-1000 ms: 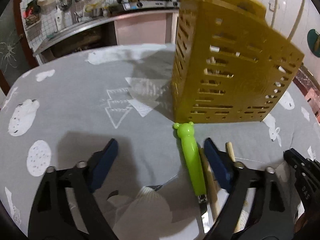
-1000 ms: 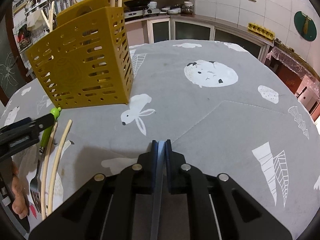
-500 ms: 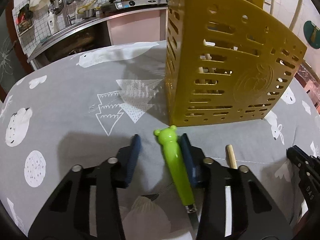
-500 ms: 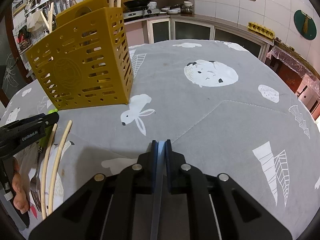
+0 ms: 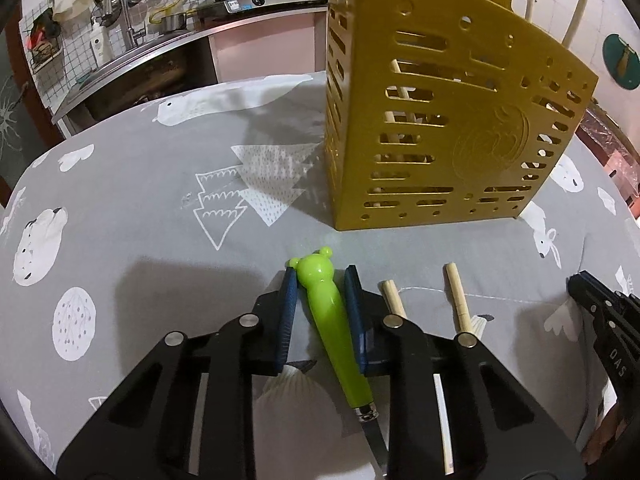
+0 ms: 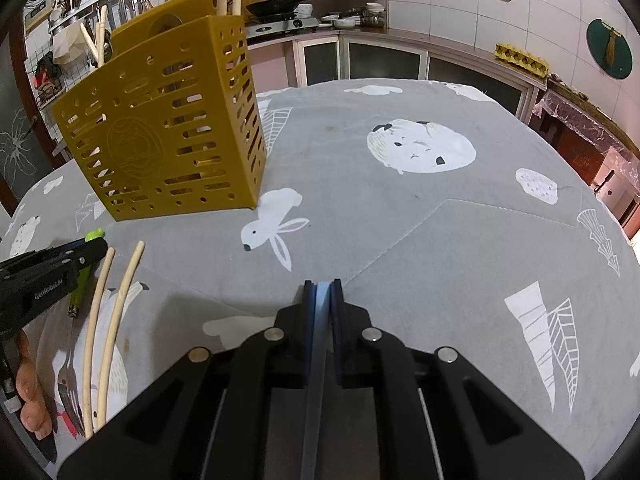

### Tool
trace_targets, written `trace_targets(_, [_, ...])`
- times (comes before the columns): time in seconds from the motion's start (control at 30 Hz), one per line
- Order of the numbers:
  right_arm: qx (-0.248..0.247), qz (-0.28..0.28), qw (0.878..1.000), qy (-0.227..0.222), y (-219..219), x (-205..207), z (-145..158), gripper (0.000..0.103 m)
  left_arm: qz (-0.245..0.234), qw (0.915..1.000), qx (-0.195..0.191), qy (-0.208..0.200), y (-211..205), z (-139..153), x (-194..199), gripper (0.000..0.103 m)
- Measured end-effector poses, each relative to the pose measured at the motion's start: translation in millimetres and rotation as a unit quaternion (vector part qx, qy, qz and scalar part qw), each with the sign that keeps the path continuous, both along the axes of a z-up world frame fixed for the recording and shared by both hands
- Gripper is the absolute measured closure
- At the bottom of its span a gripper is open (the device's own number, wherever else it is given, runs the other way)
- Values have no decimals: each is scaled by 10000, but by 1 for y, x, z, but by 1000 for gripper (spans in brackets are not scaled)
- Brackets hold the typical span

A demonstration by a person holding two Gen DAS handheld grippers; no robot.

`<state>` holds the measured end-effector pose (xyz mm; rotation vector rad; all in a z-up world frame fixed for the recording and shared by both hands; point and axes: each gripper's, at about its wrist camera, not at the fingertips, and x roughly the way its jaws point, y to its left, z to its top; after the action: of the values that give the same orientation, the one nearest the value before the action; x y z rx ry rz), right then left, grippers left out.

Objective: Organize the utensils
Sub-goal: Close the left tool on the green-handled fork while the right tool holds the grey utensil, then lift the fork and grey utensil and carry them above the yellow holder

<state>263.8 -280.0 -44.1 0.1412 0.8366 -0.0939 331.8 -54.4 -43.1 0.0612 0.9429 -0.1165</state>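
Between the blue pads of the left tool lies the green bear-headed fork, flat on the grey counter; both pads press its handle. "GenRoboAI" reads on this tool's side in the right view. Its long axis runs near to far, bear head toward the yellow utensil holder, tines nearest. Two chopsticks lie just right. The right tool is closed on nothing.
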Motion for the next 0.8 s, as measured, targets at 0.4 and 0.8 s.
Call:
trace_targets(0.4, [112, -3, 9999, -6, -4, -2, -1, 95, 39, 9999, 55, 91, -3, 1, -11, 78])
trace_targets(0.8, [158, 20, 9999, -34, -4, -3, -1, 95, 114, 9998, 109, 143, -6, 2, -9, 87])
